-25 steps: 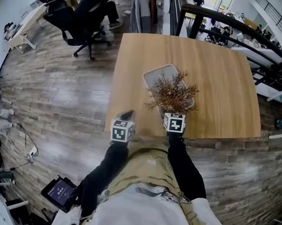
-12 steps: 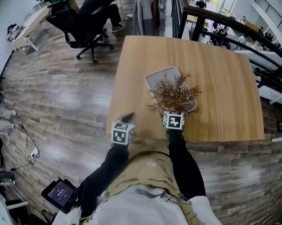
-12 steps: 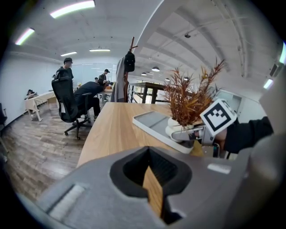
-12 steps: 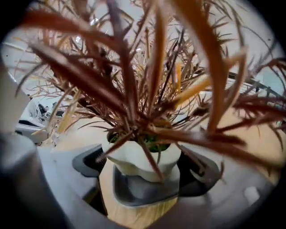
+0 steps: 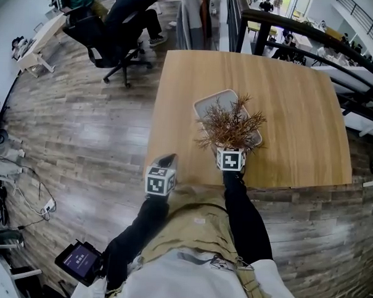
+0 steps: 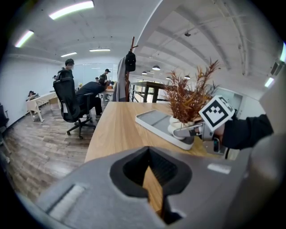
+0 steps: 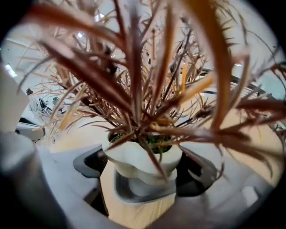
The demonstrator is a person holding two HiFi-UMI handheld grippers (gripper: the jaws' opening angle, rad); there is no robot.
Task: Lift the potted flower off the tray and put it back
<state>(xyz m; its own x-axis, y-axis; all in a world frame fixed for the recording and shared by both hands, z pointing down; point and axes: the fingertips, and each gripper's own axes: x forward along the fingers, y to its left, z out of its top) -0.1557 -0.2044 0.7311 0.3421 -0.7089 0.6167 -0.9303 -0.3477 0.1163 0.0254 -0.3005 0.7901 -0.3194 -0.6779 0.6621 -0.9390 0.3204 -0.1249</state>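
Observation:
The potted flower (image 5: 228, 122), dry brown fronds in a white pot (image 7: 142, 162), stands on the near corner of the grey tray (image 5: 210, 103) on the wooden table. My right gripper (image 5: 230, 148) reaches in from the table's near edge. Its jaws stand wide on either side of the pot and are closing, and a sliver of wood shows beside the left pad (image 7: 89, 162). My left gripper (image 5: 167, 158) hovers at the table's near left corner with its jaws together on nothing (image 6: 153, 179). From there the tray (image 6: 154, 120), the pot (image 6: 178, 129) and the right gripper's marker cube are visible.
The table (image 5: 287, 106) is bare beyond the tray. Its left edge drops to wooden floor, where an office chair (image 5: 107, 46) with a seated person stands at the far left. A dark railing (image 5: 315, 33) runs behind the table on the right.

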